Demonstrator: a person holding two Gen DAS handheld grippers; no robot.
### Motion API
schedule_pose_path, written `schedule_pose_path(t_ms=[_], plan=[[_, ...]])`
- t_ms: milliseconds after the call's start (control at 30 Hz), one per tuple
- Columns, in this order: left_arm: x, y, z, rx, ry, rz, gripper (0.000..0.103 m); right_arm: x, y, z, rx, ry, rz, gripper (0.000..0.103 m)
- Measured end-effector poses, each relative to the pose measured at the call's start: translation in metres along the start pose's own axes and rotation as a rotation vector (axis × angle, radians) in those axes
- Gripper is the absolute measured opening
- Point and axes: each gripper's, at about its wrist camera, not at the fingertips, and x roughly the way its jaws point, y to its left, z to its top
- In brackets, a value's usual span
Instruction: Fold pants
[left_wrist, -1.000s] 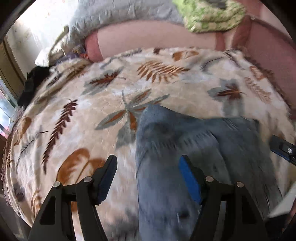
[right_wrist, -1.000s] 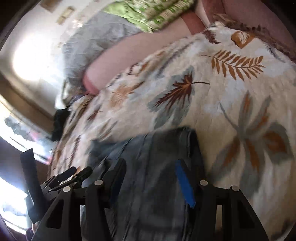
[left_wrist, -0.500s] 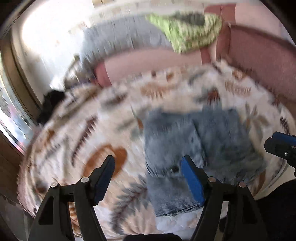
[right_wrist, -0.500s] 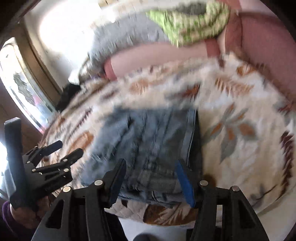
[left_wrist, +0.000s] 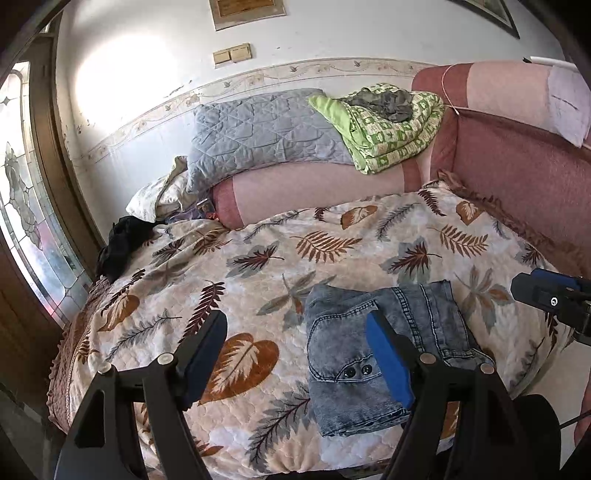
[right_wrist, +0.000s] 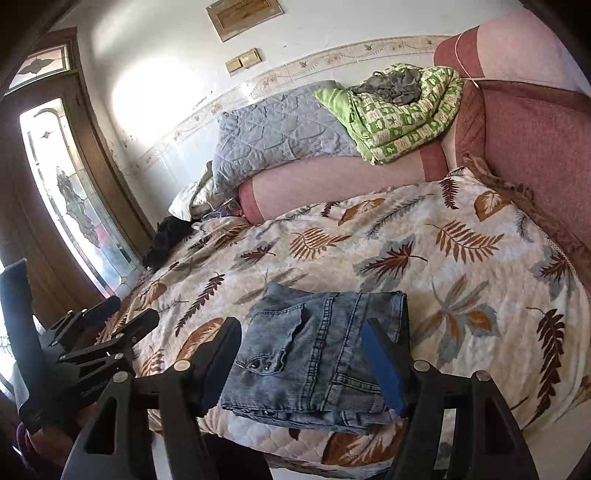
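The blue denim pants (left_wrist: 362, 354) lie folded into a compact rectangle near the front edge of the bed; they also show in the right wrist view (right_wrist: 317, 358). My left gripper (left_wrist: 295, 354) is open and empty, held above and in front of the bed, to the left of the pants. My right gripper (right_wrist: 301, 358) is open and empty, held back from the pants and above them. The right gripper shows at the right edge of the left wrist view (left_wrist: 554, 299). The left gripper shows at the left of the right wrist view (right_wrist: 85, 339).
The bed carries a leaf-patterned quilt (left_wrist: 258, 258). A pink bolster (left_wrist: 314, 188), a grey quilt (left_wrist: 258, 133) and a green blanket (left_wrist: 388, 125) lie at the back. A dark garment (left_wrist: 122, 243) lies at the left. A pink headboard (left_wrist: 517, 162) is on the right, a glass door (left_wrist: 26, 206) on the left.
Both grippers have pulled back and up from the folded pants, away from the bed. The pants stay folded on the quilt.
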Motion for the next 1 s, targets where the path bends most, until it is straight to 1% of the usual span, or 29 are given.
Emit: schedule_pose_path(t_ms=[167,267,567,667,733,800,867,933,1000], plan=[[0.0,0.007,0.0,-0.017,-0.002,0.016,0.078,0.0,0.004,0.0,-0.004,0.004,0.002,0.072],[0.006,0.01,-0.001,-0.03,0.011,0.019,0.078,0.005,0.004,-0.001,0.0,0.02,-0.008,0.072],[0.029,0.012,-0.006,-0.029,0.061,0.019,0.078,0.022,-0.017,-0.002,0.045,0.073,-0.013,0.074],[0.046,0.016,-0.011,-0.043,0.117,-0.005,0.078,0.029,-0.032,-0.002,0.079,0.098,-0.012,0.074],[0.064,0.019,-0.019,-0.049,0.181,-0.037,0.081,0.034,-0.042,-0.002,0.101,0.113,-0.018,0.075],[0.087,0.026,-0.031,-0.081,0.27,-0.058,0.082,0.04,-0.057,-0.003,0.138,0.14,-0.017,0.076],[0.111,0.032,-0.045,-0.108,0.36,-0.078,0.082,0.05,-0.075,-0.005,0.182,0.188,-0.013,0.076],[0.129,0.036,-0.055,-0.128,0.43,-0.091,0.082,0.059,-0.091,-0.01,0.226,0.226,0.0,0.076],[0.148,0.04,-0.066,-0.162,0.492,-0.122,0.082,0.072,-0.111,-0.017,0.291,0.265,0.006,0.076]])
